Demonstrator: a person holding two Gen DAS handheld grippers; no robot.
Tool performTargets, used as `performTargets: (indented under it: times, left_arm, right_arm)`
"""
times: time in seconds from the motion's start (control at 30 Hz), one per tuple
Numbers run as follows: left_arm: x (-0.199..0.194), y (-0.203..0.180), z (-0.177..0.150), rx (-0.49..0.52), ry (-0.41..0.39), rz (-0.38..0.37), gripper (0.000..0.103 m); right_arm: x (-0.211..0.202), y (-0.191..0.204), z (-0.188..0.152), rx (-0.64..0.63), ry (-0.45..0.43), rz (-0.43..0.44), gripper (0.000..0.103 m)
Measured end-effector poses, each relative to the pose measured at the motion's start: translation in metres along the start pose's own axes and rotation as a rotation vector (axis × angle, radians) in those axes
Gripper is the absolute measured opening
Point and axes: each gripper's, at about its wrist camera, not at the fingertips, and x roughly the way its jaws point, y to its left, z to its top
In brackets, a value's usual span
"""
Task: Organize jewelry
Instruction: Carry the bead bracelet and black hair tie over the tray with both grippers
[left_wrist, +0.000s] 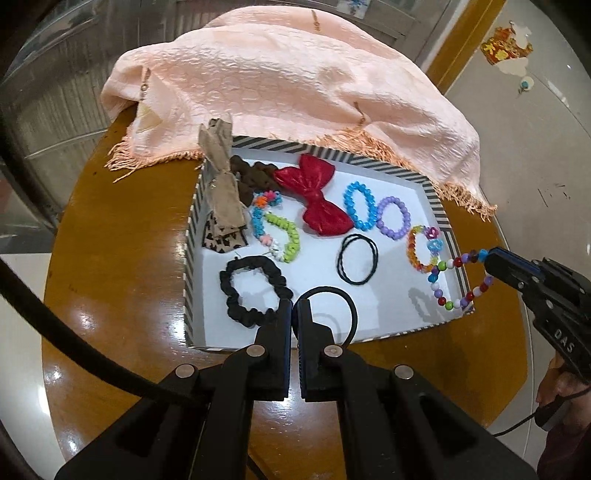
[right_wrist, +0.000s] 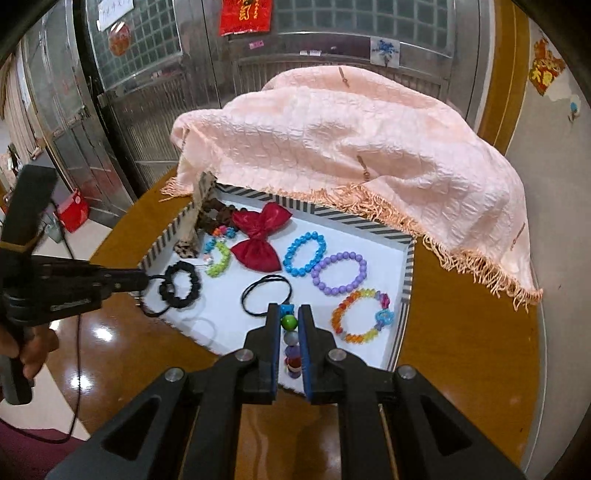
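Left tool pressed together on a thin black hair tie, the loop hanging to the right of the fingertips, above the near edge of the striped tray. In the right wrist view, same left tool reaching in from the left, loop drooping at the tray's near-left corner, beside the black scrunchie.

Right tool pinching a multicoloured bead bracelet, beads strung in the gap between the blue pads: blue at the tips, then green, grey, purple, red. Seen from the left wrist, right tool entering from the right, bracelet dangling as an open loop over the tray's near-right corner, just beside the orange and rainbow bracelet.

Lying on the white tray floor: red bow toward the back, blue bead bracelet and purple bead bracelet side by side to its right, double black elastic in the middle, green bead bracelet and flower-bead strand toward the left, brown scrunchie in the far-left corner.

Tray resting on a glossy brown round counter. Pink fringed cloth draped behind, overhanging the tray's far edge.
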Motion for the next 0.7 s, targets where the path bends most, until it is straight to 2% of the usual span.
performTargets:
  times: [0.3, 0.53, 0.7]
  left_arm:
    - [0.003, 0.003, 0.002, -0.02, 0.007, 0.025, 0.001]
    - [0.012, 0.001, 0.002, -0.024, 0.026, 0.026, 0.001]
    - [0.018, -0.004, 0.005, -0.017, 0.035, 0.016, 0.001]
  right_arm:
    - [0.021, 0.006, 0.009, -0.004, 0.044, 0.06, 0.009]
    - [0.034, 0.014, 0.007, 0.035, 0.071, 0.166, 0.009]
    - [0.059, -0.006, -0.009, 0.103, 0.137, 0.156, 0.009]
